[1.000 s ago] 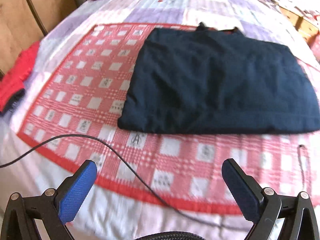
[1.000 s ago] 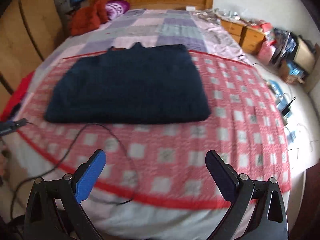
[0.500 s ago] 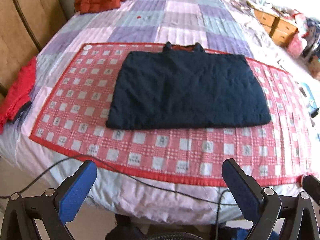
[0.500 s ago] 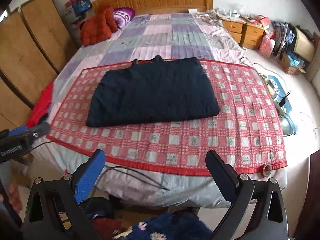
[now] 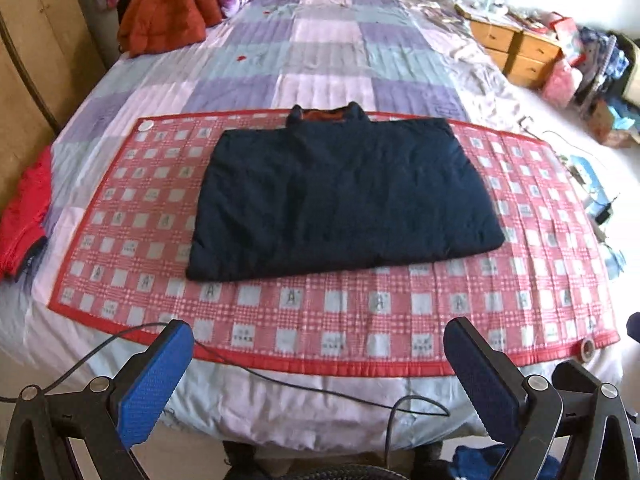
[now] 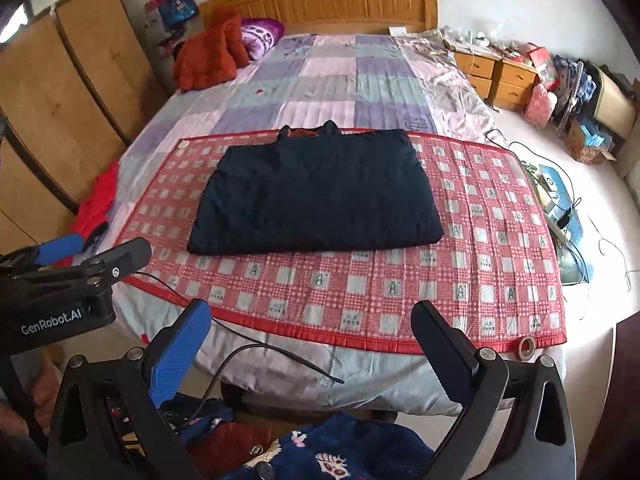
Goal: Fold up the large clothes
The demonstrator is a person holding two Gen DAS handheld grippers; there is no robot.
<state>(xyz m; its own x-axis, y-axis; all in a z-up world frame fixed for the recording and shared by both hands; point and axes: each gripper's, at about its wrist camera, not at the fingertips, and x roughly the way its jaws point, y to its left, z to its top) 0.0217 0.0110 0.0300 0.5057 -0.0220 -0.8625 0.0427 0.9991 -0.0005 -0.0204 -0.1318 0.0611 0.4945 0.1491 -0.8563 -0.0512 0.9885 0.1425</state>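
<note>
A dark navy padded jacket (image 5: 340, 196) lies folded into a flat rectangle on a red checked mat (image 5: 328, 320) across the bed, collar at the far side; it shows in the right wrist view too, jacket (image 6: 316, 196) on mat (image 6: 492, 248). My left gripper (image 5: 320, 384) is open and empty, held back off the foot of the bed. My right gripper (image 6: 308, 352) is also open and empty, well short of the jacket. The left gripper (image 6: 92, 256) appears at the left edge of the right wrist view.
A black cable (image 5: 280, 384) trails over the bed's near edge. An orange-red jacket (image 6: 208, 56) and purple pillow sit by the headboard, red clothing (image 5: 24, 216) on the left edge. Wooden wardrobe (image 6: 60, 112) left, drawers (image 6: 500, 76) and floor clutter right. A tape roll (image 6: 527, 346) lies on the mat corner.
Both grippers have pulled back and up from the bed, so the folded jacket now looks smaller and farther away. Both stayed open and empty.
</note>
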